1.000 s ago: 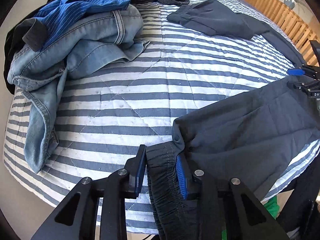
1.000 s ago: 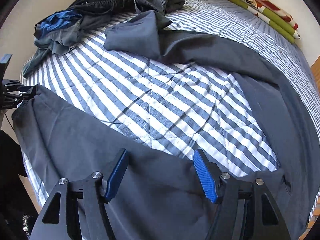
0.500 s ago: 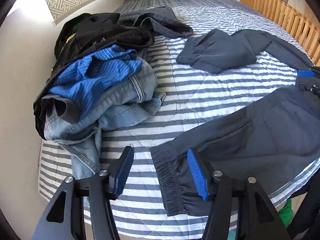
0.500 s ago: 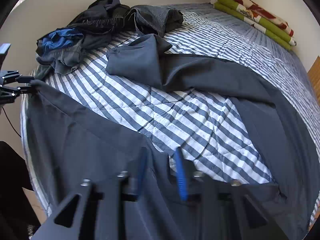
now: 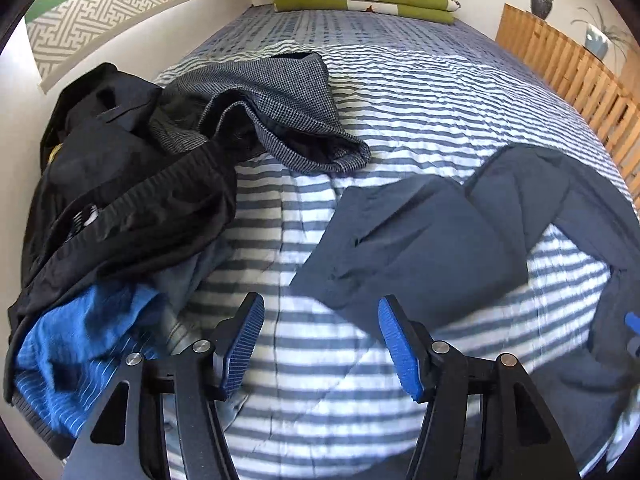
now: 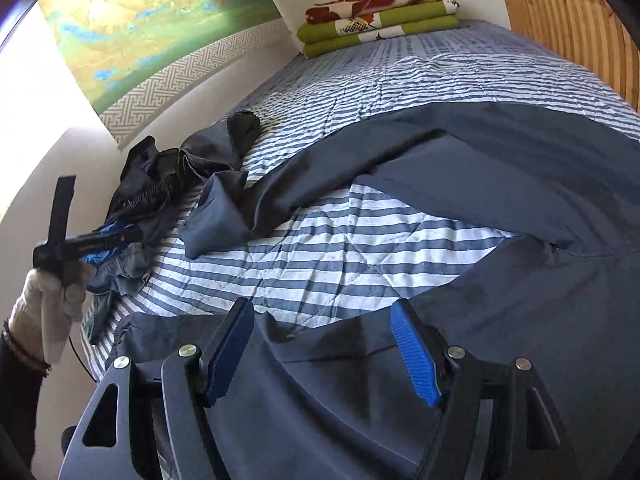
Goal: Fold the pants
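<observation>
The left gripper (image 5: 320, 344) has its fingers opening with only striped bed (image 5: 320, 360) between them; the pants' (image 5: 420, 240) folded leg end lies just beyond the right finger, likely the next grab. The right gripper's (image 6: 320, 354) fingers are also opening over the pants' near edge, fabric between but not pinched. Only the right view shows the gloved hand (image 6: 48, 300); only the left shows the clothes pile (image 5: 120, 200) close up.

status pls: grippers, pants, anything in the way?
Left gripper opening, empty, over striped bedspread. Right gripper opening, over dark navy pants, not clamped. Pants unfolded, legs splayed. Clothes pile at left.
</observation>
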